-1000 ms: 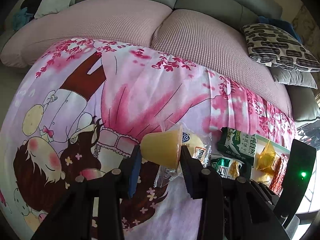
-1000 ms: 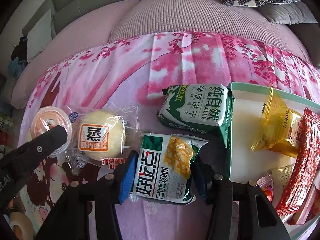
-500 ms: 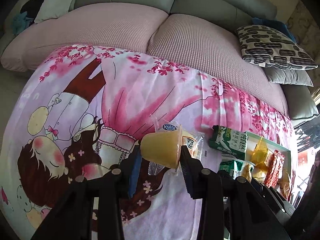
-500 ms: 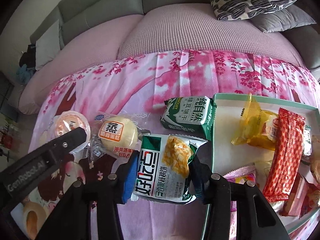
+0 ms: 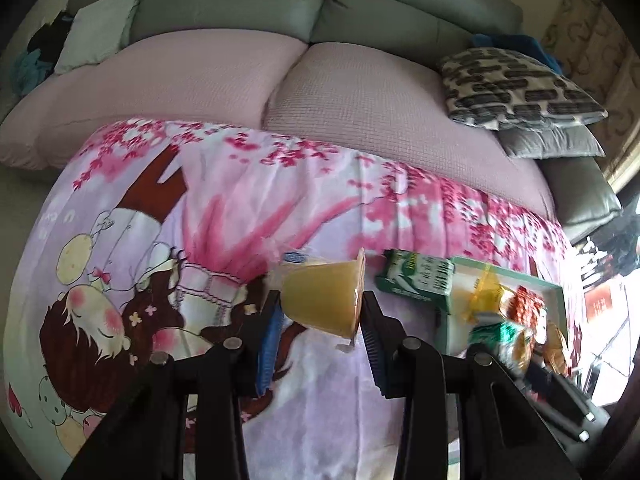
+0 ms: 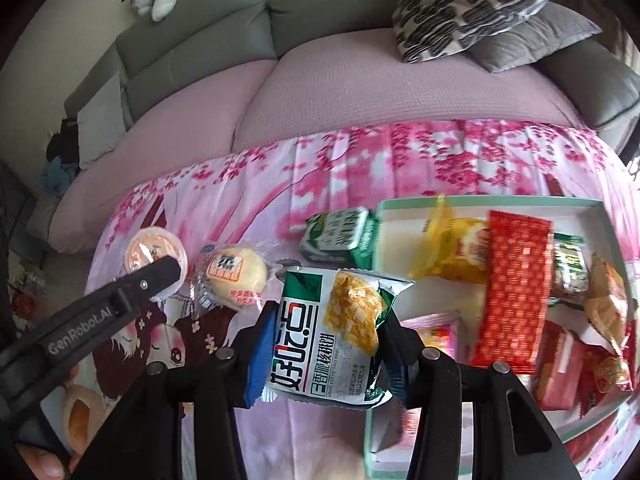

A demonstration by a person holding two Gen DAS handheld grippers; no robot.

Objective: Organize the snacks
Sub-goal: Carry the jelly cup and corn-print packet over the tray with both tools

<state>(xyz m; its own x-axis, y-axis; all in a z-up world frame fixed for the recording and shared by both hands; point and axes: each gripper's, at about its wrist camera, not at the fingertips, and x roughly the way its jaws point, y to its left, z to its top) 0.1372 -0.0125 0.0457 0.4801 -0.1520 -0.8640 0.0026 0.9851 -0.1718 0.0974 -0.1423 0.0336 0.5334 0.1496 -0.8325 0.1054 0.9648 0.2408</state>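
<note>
**Holding a jelly cup and a walnut-cake pack over the blanket**

Looking along my left gripper point(image 5: 320, 312), I see its jaws closed tight on a yellow jelly cup point(image 5: 322, 296), which lies on its side between the blue pads with its foil lid towards the right-hand finger. The cup hangs clear above the pink cartoon blanket point(image 5: 224, 208) spread over the sofa seat point(image 5: 360, 92). Taking the cup as my mark: just behind it a clear wrapper with a blue label peeks out, to its right lies a green-and-white biscuit pack point(image 5: 416, 278), and further right sits the mint-rimmed tray point(image 5: 556, 292), with a yellow wrapper and a red one in it. A patterned cushion point(image 5: 516, 88) rests far behind, up to the right.

Through the right wrist camera, my right gripper point(image 6: 324, 344) has its jaws closed on a green-and-white walnut-cake pack point(image 6: 332, 328), pinched across its sides and lifted off the blanket. Left of that pack lies a wrapped steamed cake point(image 6: 236, 276); further left is the jelly cup's orange lid point(image 6: 150, 252), partly covered by my left gripper's black finger. Behind the pack lies the biscuit pack point(image 6: 340, 232), touching the tray point(image 6: 520, 202). Right of the pack, the tray holds a yellow-wrapped cake point(image 6: 452, 252), a long red packet point(image 6: 516, 288) and more wrapped snacks, too blurred to name.
</note>
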